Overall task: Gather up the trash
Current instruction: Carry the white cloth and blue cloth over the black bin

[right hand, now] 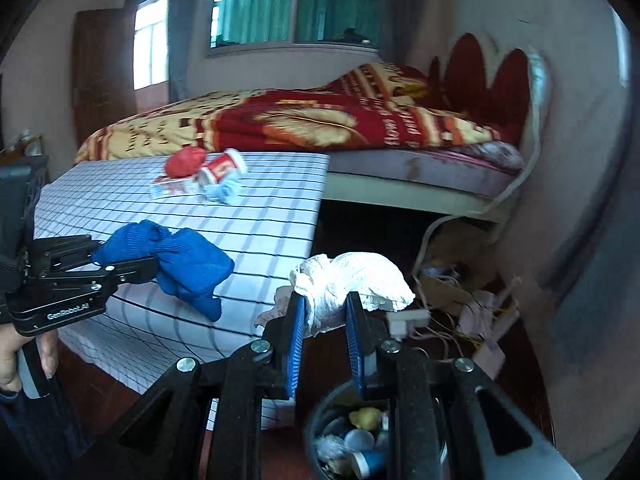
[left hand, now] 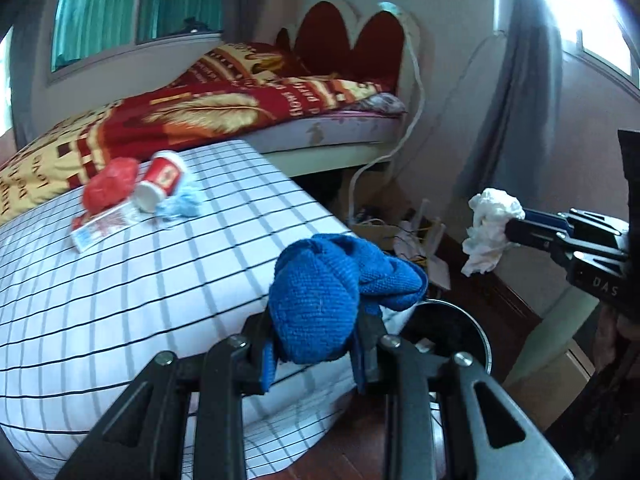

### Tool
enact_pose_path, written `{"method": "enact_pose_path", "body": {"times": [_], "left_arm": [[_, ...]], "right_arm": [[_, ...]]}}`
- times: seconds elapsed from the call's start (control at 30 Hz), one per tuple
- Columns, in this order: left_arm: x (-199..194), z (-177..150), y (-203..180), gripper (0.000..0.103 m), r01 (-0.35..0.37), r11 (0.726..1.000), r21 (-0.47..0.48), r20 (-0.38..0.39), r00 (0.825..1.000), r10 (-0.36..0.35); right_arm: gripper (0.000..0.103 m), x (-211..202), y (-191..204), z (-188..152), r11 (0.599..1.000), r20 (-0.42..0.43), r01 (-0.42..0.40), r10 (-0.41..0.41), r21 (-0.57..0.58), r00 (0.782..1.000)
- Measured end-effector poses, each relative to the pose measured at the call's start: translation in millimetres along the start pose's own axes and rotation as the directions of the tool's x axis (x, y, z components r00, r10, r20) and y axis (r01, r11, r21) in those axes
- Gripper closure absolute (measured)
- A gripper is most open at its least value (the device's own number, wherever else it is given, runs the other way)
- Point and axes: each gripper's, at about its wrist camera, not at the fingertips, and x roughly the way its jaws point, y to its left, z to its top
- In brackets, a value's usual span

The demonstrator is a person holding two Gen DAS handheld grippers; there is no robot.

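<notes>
My left gripper [left hand: 316,344] is shut on a blue knitted cloth [left hand: 320,304], held over the edge of the checked table near the black trash bin [left hand: 460,340]. It also shows in the right wrist view [right hand: 176,268]. My right gripper [right hand: 324,316] is shut on a crumpled white tissue [right hand: 356,280], held above the bin [right hand: 316,432], which holds several pieces of trash. The tissue also shows in the left wrist view [left hand: 490,228]. On the table lie a red crumpled bag [left hand: 110,184], a red paper cup [left hand: 160,184] on its side, a light blue wad [left hand: 182,202] and a red-white packet [left hand: 100,228].
The table [left hand: 120,300] has a white checked cover. Behind it stands a bed [left hand: 240,104] with a red and yellow blanket. Cardboard, cables and a plug strip [right hand: 412,316] clutter the floor by the wall. A white cord [left hand: 412,112] hangs beside the bed.
</notes>
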Motion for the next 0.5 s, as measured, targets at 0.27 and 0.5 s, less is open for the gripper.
{"method": "enact_pose_path", "body": {"times": [0.27, 0.5], "left_arm": [[15.5, -2.0, -51.6, 0.073, 0.086, 0.994, 0.065, -0.032, 0.996, -0.084], [29.9, -4.5, -86.8, 0.073, 0.139, 0.985, 0.105, -0.063, 0.989, -0.132]], "right_arm": [[0.081, -11.0, -39.0, -36.3, 0.996, -0.039, 0.067, -0.065, 0.059, 0.997], [0.081, -19.7, -62.7, -62.9, 0.992, -0.071, 0.091, -0.085, 0.089, 0.994]]}}
